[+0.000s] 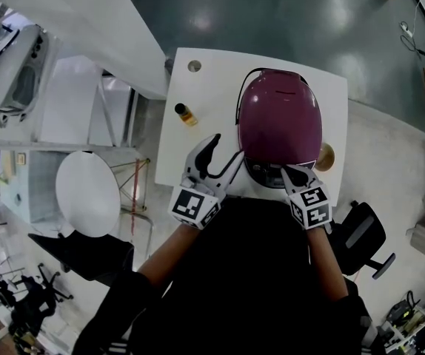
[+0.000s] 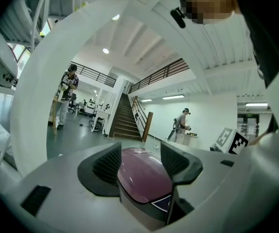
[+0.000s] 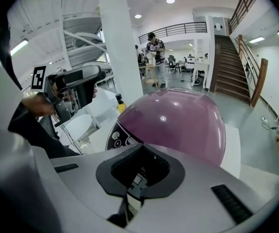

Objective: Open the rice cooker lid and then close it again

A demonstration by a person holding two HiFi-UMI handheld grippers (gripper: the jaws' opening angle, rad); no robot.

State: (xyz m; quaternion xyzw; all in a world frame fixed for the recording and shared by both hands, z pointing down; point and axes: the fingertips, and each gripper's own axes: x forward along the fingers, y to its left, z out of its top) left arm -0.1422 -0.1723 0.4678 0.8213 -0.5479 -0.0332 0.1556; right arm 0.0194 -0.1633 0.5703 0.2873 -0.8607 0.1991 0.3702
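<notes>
Place: you're working in an open, two-level lab hall.
Signs: staircase [image 3: 232,67], balcony railing [image 3: 173,29], white table [image 1: 212,87], office chair [image 1: 364,237].

The rice cooker [image 1: 280,124] sits on a white table [image 1: 205,87], close to the edge nearest the person and toward the right side. It stands upright. Its lid [image 3: 178,125] is big, round and shiny, and its colour is purple-pink. The lid is down and shut, and it covers the whole top like a dome. At the front, just under the lid, there is a dark panel [image 3: 114,136] with small round buttons.
</notes>
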